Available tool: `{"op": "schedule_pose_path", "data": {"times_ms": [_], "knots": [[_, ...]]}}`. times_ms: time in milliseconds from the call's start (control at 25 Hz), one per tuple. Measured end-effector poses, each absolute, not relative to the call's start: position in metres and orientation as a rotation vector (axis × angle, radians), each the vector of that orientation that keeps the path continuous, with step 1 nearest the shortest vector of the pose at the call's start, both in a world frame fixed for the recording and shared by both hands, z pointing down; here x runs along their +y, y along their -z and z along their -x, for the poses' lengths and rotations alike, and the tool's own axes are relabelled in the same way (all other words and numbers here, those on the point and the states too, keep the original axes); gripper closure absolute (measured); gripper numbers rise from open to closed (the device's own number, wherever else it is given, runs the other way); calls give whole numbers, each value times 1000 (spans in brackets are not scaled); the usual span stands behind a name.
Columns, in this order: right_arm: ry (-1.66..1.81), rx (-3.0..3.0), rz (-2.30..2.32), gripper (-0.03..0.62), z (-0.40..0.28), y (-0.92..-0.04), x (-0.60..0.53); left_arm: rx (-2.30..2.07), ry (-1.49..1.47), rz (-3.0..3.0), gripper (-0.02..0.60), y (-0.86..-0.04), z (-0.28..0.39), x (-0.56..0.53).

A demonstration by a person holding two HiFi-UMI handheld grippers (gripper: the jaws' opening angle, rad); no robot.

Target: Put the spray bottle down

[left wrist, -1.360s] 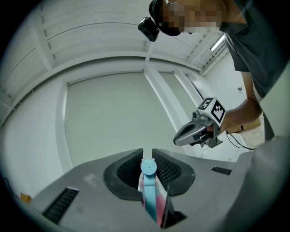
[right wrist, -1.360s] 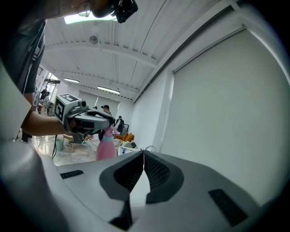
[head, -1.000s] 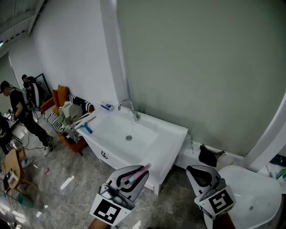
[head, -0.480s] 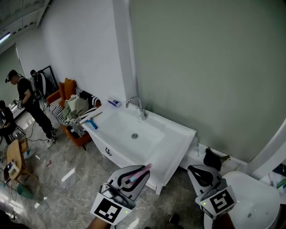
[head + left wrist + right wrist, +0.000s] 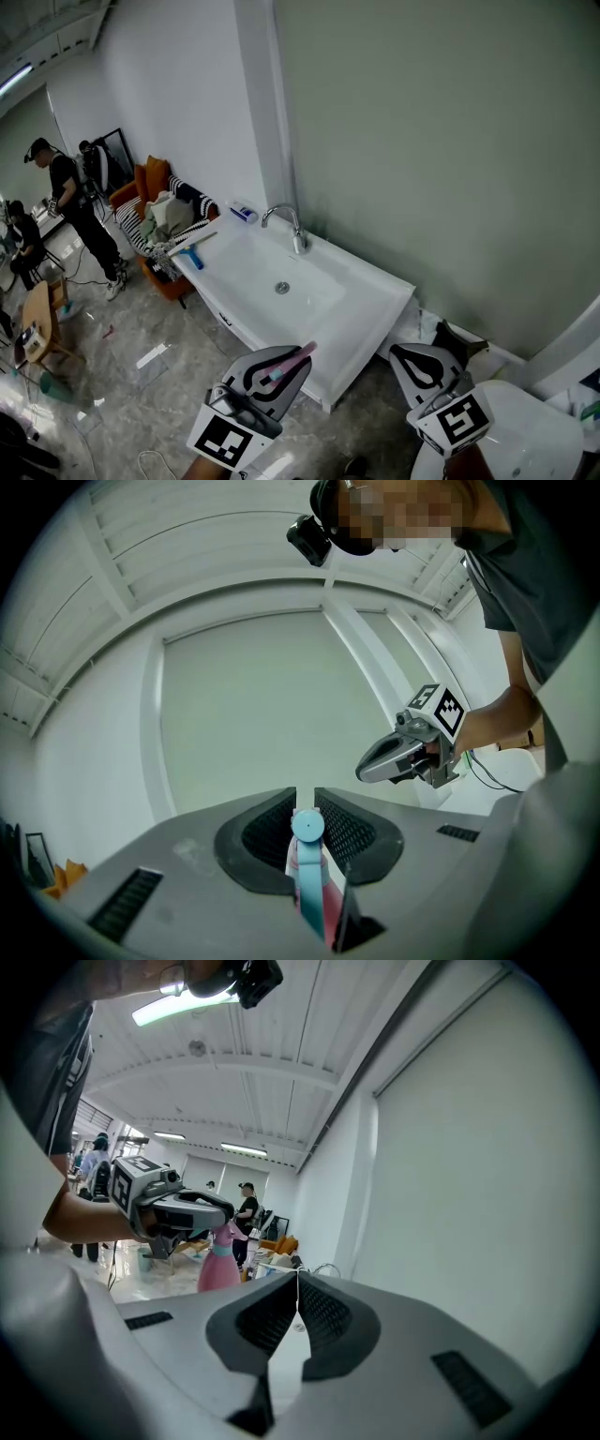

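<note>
The left tongs [image 5: 305,797], one of two smooth grey moulded pairs, are clenched at seven o'clock in the head view on the top of the one pink plastic spray bottle [image 5: 219,1265], which has a round blue nozzle and flared body and hangs in the air, not yet set down. The right tongs [image 5: 298,1288], at five o'clock, are pressed together on nothing, their ribbed black pads [image 5: 323,1314] meeting. At twelve o'clock of both stands one glossy white rectangular sink [image 5: 375,281] with a single curved chrome tap [image 5: 286,220].

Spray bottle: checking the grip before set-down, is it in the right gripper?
No: the spray bottle sits clamped in the left gripper, while the right gripper is shut on nothing.
</note>
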State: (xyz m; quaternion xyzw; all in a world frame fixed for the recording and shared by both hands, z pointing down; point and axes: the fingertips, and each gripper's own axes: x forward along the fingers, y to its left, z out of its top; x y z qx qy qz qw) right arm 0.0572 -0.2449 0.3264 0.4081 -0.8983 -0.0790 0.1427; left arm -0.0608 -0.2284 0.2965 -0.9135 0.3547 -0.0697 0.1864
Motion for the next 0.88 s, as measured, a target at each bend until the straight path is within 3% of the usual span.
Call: {"op": "schedule_pose_path", "data": {"times_ms": [400, 880], "knots": [[214, -2688, -1103, 585, -99, -327, -286, 1059, 308, 2516, 523, -291, 11, -253], [152, -2668, -1113, 585, -101, -352, -329, 1040, 313, 2547, 523, -309, 8, -300]]}}
